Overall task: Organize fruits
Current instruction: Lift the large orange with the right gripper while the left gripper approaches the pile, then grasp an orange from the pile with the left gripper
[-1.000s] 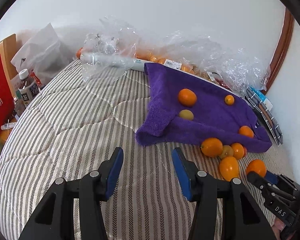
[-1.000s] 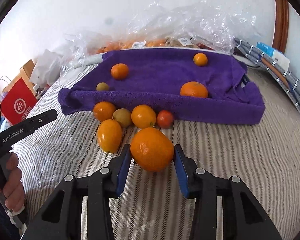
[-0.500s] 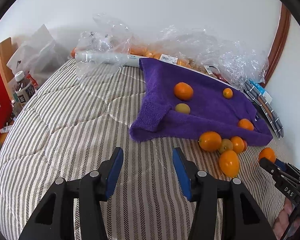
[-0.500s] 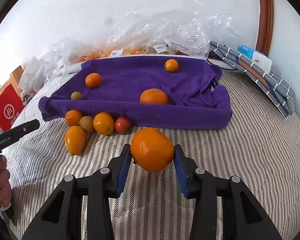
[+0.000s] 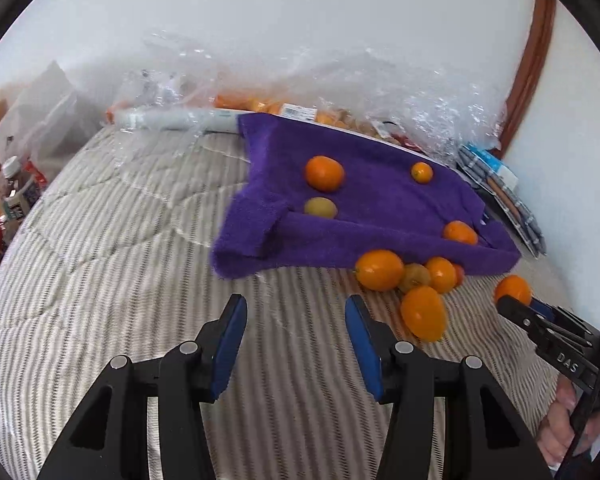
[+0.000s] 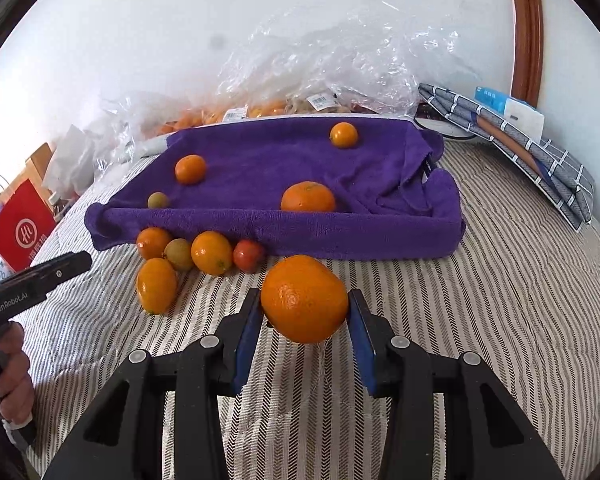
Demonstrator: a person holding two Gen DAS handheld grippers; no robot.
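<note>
My right gripper (image 6: 303,310) is shut on a large orange (image 6: 304,299) and holds it above the striped bed cover, just in front of the purple towel (image 6: 300,160). The held orange also shows in the left wrist view (image 5: 512,289). On the towel lie three oranges and a small greenish fruit (image 6: 158,200). A cluster of several small fruits (image 6: 198,254) lies against the towel's front fold. My left gripper (image 5: 294,334) is open and empty over the bed cover, left of that cluster (image 5: 410,280).
Clear plastic bags of fruit (image 6: 300,80) lie behind the towel by the wall. A folded checked cloth (image 6: 512,140) and a box sit at the right. A red bag (image 6: 22,226) and bottles stand off the bed's left edge.
My right gripper has lifted the large orange off the bed cover and pulled back a little from the towel. My left gripper has drifted slightly, staying open.
</note>
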